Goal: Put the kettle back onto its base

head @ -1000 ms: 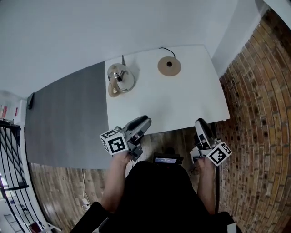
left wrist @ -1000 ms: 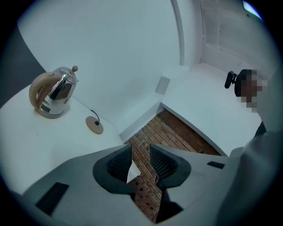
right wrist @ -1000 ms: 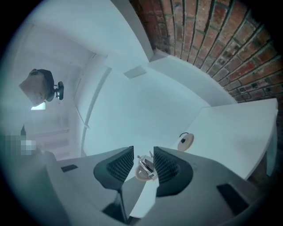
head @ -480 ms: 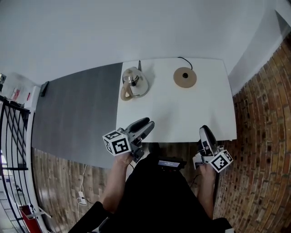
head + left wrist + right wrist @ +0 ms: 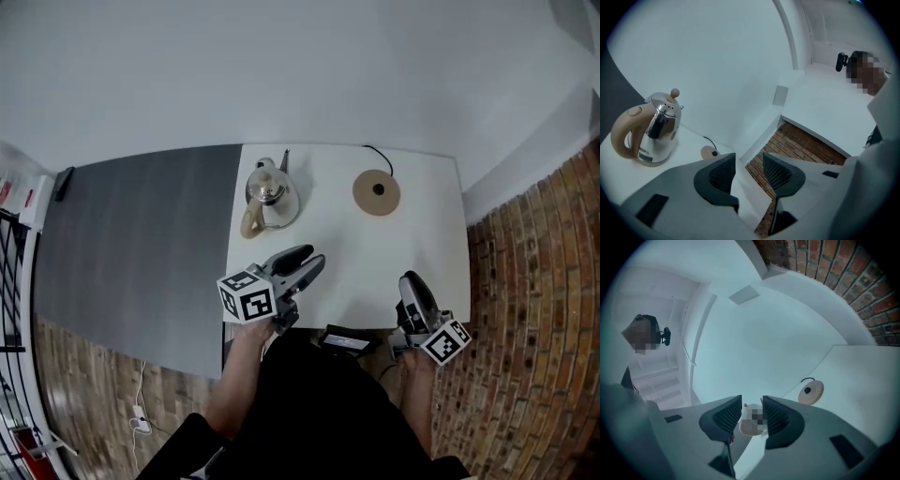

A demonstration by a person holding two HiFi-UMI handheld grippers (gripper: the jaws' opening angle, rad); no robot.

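Awaiting pickup: kettle (image 5: 267,195) stands left of base (image 5: 377,192), apart, untouched; left gripper (image 5: 314,262) jaws just opening, empty; right gripper (image 5: 410,279) jaws parted, empty.

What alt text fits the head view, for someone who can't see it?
A silver kettle with a tan handle stands on a white table, apart from its round tan base to the right. At the near edge a person holds the left gripper, whose empty jaws have just been opening, and the right gripper, both short of the kettle.
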